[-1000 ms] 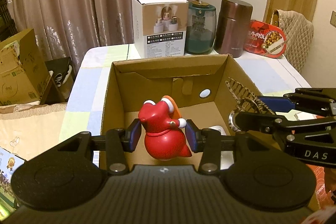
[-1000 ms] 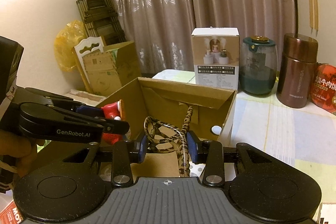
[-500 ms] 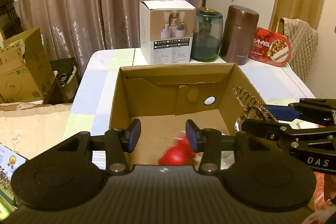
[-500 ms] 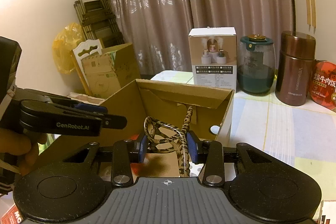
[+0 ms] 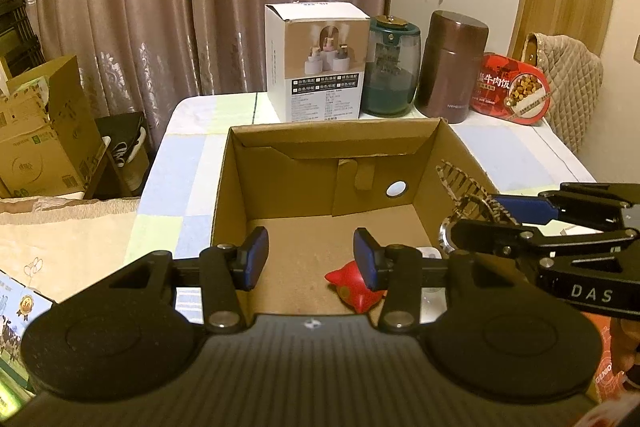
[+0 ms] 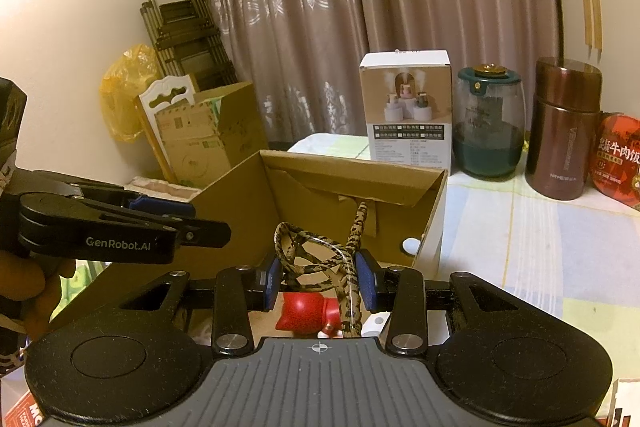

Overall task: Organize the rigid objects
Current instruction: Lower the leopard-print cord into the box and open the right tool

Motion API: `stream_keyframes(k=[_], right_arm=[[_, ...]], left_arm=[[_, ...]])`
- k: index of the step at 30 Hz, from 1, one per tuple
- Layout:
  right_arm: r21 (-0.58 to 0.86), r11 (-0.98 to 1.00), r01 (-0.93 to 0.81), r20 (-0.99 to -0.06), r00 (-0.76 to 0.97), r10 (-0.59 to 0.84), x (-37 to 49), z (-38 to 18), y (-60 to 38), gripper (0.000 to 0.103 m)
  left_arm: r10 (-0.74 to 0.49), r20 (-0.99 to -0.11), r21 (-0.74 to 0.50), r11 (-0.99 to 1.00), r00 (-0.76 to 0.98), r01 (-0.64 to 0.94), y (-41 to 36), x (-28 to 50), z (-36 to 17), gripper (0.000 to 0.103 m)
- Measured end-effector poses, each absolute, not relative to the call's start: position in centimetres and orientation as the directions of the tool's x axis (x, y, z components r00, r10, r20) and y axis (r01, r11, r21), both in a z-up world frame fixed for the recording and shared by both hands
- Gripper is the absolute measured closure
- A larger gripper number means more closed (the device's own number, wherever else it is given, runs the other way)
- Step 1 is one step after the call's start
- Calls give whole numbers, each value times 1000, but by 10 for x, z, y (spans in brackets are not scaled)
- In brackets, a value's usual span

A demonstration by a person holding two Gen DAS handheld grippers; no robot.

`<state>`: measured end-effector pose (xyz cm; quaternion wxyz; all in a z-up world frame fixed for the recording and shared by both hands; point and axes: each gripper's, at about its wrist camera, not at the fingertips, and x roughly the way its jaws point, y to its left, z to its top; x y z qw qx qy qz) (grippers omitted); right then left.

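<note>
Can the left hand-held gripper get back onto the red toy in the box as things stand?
Probably yes: the left hand-held gripper is empty above the open cardboard box, with the red toy lying uncovered just below it.

Domestic room, probably a living or dining area. Indicators: floor-length patterned curtains (image 5: pixel 132 7), a bench (image 5: pixel 188 155) under a pastel checked cloth, a quilted chair back (image 5: pixel 568 87), a folded stepladder (image 6: pixel 180 39), and stacked cardboard boxes (image 5: pixel 44 131).
</note>
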<state>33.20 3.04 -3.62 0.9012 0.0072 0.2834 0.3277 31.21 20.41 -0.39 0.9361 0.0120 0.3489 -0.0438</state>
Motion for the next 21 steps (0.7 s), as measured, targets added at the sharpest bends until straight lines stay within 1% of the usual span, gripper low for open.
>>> stream_keyframes(k=[21], right_arm=[[199, 784, -587, -508, 622, 595, 330, -39, 32, 67]], left_arm=[[-75, -655, -11, 996, 752, 90, 204, 311, -6, 62]])
